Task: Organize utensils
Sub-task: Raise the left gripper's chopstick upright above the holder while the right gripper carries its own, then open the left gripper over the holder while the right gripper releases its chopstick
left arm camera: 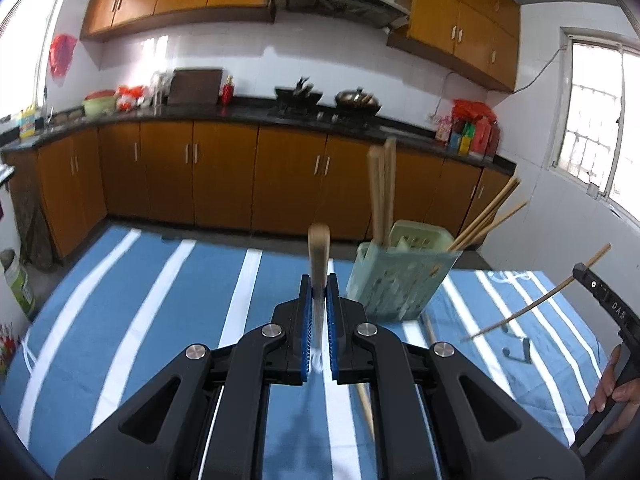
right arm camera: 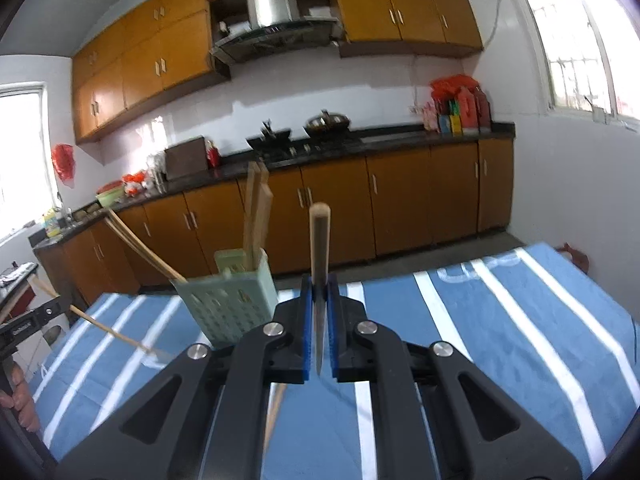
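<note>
A pale green slotted utensil holder (left arm camera: 400,276) stands on the blue striped tablecloth (left arm camera: 160,300) with several wooden chopsticks in it; it also shows in the right wrist view (right arm camera: 228,300). My left gripper (left arm camera: 319,292) is shut on a thin utensil with a wooden end (left arm camera: 319,248), held upright just left of the holder. My right gripper (right arm camera: 319,292) is shut on a knife (right arm camera: 320,248) with a wooden handle, blade pointing back between the pads, just right of the holder. Each gripper appears to the other's camera as holding a thin wooden stick (left arm camera: 536,304).
A loose chopstick (left arm camera: 366,408) lies on the cloth under my left gripper. Kitchen counter and cabinets (left arm camera: 280,176) run behind the table, with woks on the stove (left arm camera: 356,100). The table's far edge is just past the holder.
</note>
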Demonstrator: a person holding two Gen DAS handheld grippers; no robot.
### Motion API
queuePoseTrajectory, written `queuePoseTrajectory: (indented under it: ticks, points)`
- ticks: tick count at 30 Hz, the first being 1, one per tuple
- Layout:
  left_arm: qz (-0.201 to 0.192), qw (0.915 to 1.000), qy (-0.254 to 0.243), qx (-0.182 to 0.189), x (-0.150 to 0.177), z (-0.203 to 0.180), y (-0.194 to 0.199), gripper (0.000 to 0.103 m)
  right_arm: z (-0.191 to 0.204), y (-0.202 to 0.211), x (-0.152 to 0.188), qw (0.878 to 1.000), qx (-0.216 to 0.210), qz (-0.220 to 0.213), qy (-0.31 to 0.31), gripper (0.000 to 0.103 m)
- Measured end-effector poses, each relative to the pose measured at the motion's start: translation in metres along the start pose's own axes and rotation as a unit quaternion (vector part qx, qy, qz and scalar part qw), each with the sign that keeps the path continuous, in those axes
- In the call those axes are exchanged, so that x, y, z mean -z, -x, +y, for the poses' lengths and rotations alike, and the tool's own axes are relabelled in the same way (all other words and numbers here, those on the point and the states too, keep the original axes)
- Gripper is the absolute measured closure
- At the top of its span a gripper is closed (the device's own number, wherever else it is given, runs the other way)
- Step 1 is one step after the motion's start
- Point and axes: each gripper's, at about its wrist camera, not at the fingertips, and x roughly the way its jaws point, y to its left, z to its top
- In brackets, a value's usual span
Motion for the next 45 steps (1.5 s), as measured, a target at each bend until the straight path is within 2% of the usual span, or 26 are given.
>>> queuePoseTrajectory:
  ticks: [5,11,17,21,26,33,41,45]
  points:
    - [-0.045,0.9986,-0.017,0.023,-0.033,-0.016,0.022,0.096,0.017,0.028,-0.043,0.998,-0.041,-0.045,0.006,0.095]
    - [-0.082,0.9956,-0.021,0.039,-0.061,-0.038,0.027,0.096,0.037,0.047,-0.08,0.992,-0.077,-0.101,0.004,0.095]
    - [-0.125,0.9913,0.0,0.04,-0.09,-0.058,0.014,0.096,0.057,0.03,-0.095,0.987,-0.087,-0.138,0.001,0.095]
    - [-0.17,0.9849,0.015,0.026,-0.108,-0.066,0.002,0.096,0.069,0.008,-0.103,0.984,-0.084,-0.156,0.005,0.095]
    - [-0.2,0.9791,0.04,0.005,-0.116,-0.068,-0.02,0.096,0.073,-0.027,-0.105,0.985,-0.068,-0.157,0.014,0.095]
    - [-0.213,0.9758,0.05,-0.012,-0.115,-0.066,-0.05,0.096,0.07,-0.074,-0.093,0.991,-0.057,-0.124,0.01,0.095]
    - [-0.177,0.9834,0.038,-0.008,-0.099,-0.072,-0.073,0.096,0.069,-0.098,-0.078,0.994,-0.059,-0.095,0.009,0.095]
    - [-0.169,0.985,0.035,-0.006,-0.098,-0.069,-0.067,0.095,0.068,-0.095,-0.075,0.994,-0.066,-0.09,0.003,0.089]
